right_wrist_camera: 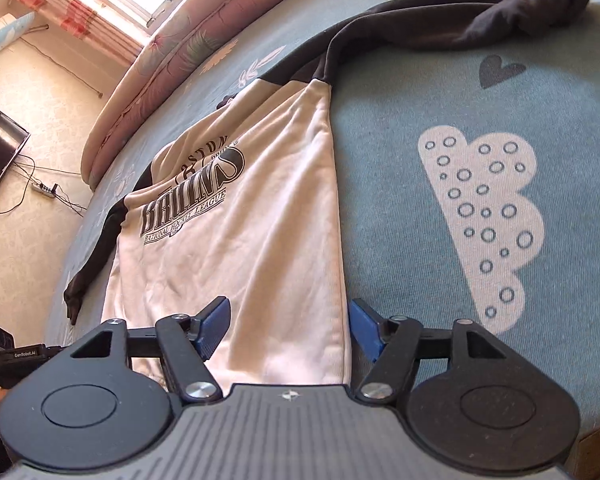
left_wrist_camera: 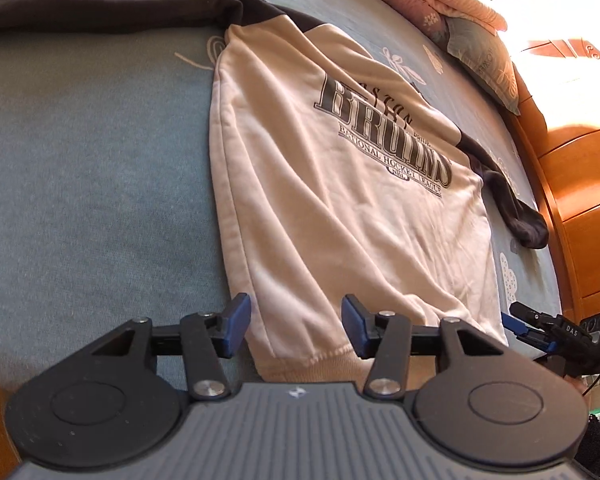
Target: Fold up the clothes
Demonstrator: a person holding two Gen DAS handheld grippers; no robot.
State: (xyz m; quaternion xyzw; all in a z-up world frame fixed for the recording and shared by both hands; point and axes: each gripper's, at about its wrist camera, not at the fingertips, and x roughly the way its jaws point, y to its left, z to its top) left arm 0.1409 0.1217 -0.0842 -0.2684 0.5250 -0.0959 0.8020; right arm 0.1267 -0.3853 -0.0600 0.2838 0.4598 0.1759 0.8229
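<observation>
Cream sweatshirt [left_wrist_camera: 340, 208], one; two tongs [left_wrist_camera: 296, 326] [right_wrist_camera: 290, 330].

Cream sweatshirt [left_wrist_camera: 340, 208] with dark lettering and black sleeves; teal bedsheet [right_wrist_camera: 440, 92] with white motifs.

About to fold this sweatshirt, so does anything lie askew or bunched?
Yes: the sweatshirt lies wrinkled, and one dark sleeve ends in a bunched heap instead of lying flat. Both grippers are open at the hem.
</observation>
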